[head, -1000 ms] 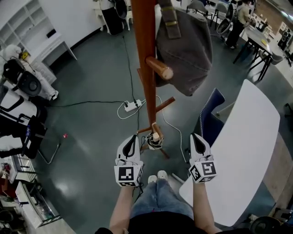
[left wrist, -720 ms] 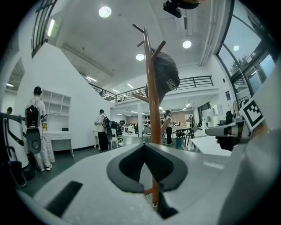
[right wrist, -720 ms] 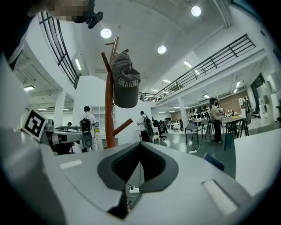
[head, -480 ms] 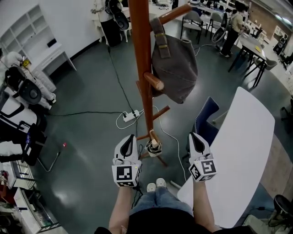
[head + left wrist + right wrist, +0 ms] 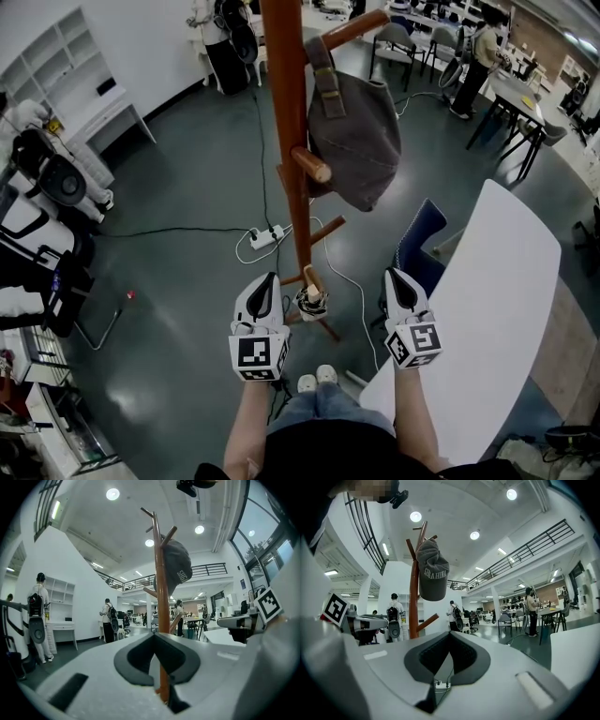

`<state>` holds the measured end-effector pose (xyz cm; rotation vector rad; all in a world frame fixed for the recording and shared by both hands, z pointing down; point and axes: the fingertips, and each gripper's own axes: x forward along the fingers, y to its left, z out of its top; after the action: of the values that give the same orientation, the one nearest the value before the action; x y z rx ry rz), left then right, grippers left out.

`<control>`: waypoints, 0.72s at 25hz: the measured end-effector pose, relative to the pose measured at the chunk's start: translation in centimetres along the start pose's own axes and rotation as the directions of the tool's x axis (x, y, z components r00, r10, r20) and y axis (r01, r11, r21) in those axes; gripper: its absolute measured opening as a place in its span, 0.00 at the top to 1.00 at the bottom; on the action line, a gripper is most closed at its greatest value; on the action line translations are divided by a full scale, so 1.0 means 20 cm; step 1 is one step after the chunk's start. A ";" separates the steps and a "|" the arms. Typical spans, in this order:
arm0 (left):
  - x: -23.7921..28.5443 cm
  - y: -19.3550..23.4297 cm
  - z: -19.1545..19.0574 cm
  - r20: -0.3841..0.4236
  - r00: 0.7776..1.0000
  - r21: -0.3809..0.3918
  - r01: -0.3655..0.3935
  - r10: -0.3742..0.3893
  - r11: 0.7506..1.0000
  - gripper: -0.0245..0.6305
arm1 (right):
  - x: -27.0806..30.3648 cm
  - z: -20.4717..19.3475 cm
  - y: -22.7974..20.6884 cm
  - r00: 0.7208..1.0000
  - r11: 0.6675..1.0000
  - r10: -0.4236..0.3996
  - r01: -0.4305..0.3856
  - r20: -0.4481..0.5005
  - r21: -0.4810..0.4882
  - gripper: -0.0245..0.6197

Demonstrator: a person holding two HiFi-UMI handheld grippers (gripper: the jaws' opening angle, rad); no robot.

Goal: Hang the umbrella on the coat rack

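Your left claw (image 5: 269, 283) is fully shut and holds nothing. In the left gripper view its pads meet at the tip, and the rack (image 5: 161, 597) stands beyond them, not between them. Your right claw (image 5: 395, 279) is the same, pads closed on each other and empty. You hold both claws level and side by side, one on either side of the foot of the rack. The umbrella (image 5: 312, 300) is folded and sits between the two claws, just past their tips, touching neither. It is at a low peg (image 5: 310, 277) close to the foot of the rack, and from above you cannot tell whether its strap is over that peg. Higher up, a grey bag (image 5: 354, 131) hangs from an upper peg (image 5: 361, 25) on the right side of the rack. A white table (image 5: 497, 309) runs beside your right arm, with a blue chair (image 5: 424, 239) near its far end. A power strip (image 5: 264, 233) lies on the floor (image 5: 178, 178) left of the rack.
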<state>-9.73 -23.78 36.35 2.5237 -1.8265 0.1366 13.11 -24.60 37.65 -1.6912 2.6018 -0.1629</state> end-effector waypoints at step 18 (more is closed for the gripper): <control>0.02 0.01 -0.05 -0.021 1.000 -0.004 -0.007 0.007 1.000 0.96 | 0.01 -0.02 -0.01 1.000 1.000 0.010 -0.010 -0.007 -0.013 0.95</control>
<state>-9.81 -24.17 37.28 2.5035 -1.8267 0.1582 13.16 -24.90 38.07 -1.6836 2.6214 -0.1523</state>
